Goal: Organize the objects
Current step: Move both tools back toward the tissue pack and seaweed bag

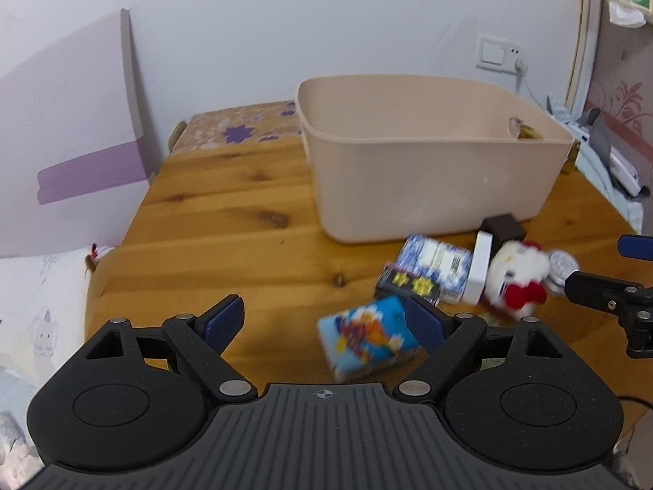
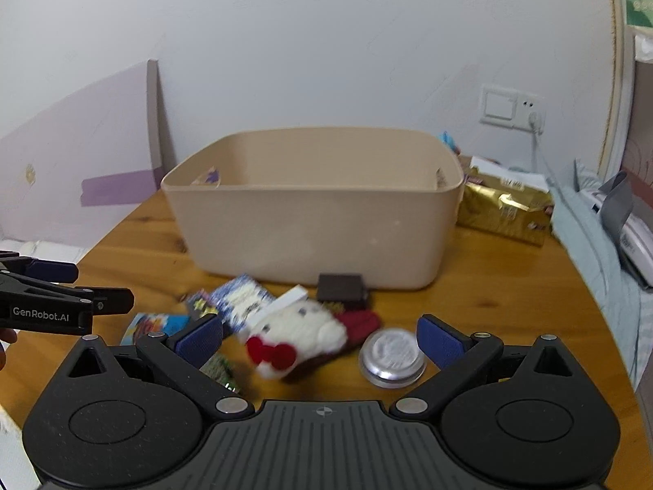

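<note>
Two claws, both spread wide and empty, hover over a wooden worktop (image 1: pixel 228 204) strewn with small items in front of a beige bin (image 2: pixel 310 220). The right claw (image 2: pixel 320 341) frames a plush toy (image 2: pixel 294 337) and round tin (image 2: pixel 392 357); the left claw (image 1: pixel 324 322) sits just left of a cartoon box (image 1: pixel 367 337). Motion blur hides labels; the bin's floor is unseen.
</note>
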Demonstrator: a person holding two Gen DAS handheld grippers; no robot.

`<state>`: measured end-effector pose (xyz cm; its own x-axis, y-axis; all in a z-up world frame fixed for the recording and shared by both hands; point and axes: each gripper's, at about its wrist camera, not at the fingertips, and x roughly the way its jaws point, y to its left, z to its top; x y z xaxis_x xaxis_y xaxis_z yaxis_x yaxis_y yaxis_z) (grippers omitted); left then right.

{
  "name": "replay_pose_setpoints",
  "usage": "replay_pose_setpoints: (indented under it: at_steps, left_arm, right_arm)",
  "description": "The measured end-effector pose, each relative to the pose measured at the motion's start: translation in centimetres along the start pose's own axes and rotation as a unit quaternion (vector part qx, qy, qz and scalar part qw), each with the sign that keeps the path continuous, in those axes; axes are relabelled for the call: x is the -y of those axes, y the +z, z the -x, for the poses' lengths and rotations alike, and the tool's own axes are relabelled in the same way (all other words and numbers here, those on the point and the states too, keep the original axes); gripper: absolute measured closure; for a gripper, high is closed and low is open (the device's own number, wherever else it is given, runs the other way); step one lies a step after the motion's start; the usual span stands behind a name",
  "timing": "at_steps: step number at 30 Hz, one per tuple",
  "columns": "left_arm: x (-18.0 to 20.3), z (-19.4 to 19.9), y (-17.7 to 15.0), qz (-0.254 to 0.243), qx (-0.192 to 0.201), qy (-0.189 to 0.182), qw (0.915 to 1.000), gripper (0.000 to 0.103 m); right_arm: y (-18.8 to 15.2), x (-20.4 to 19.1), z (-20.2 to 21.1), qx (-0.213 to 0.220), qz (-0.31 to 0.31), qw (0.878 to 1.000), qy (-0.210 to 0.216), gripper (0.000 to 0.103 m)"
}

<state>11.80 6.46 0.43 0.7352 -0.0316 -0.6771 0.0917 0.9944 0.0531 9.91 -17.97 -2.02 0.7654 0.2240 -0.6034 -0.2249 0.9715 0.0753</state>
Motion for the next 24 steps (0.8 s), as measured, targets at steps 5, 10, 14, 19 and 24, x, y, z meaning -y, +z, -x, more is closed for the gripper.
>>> replay_pose_setpoints:
  at_steps: [5, 10, 14, 19, 24]
  left_arm:
    - [-0.6, 0.0, -1.7, 0.006, -0.012, 0.003, 0.9999, 0.015]
    - [-1.3, -0.2, -3.0, 0.017, -0.024, 0.002, 0.9996, 0.015]
    - [-1.6, -0.4, -3.6, 0.022, -0.028, 0.007, 0.9993, 0.015]
    - [-1.7, -0.2, -4.2, 0.028, -0.022, 0.01, 0.9993, 0.015]
    - [-2.0, -0.4, -4.4, 0.035, -0.023, 0.01, 0.9991, 0.015]
  right_arm:
    - [-1.7, -0.6, -0.6, -0.021, -0.001, 1.0, 0.01, 0.0]
    - [-2.2, -1.3, -0.7, -0.03, 0.0, 0.999, 0.019, 0.0]
    - [-2.6, -2.1, -0.9, -0.035, 0.003, 0.999, 0.028, 0.0]
    - [-3.0, -3.3, -1.8, -0.047, 0.011, 0.998, 0.04, 0.0]
    - [-3.1, -4.4, -2.8, -0.06, 0.001, 0.996, 0.061, 0.0]
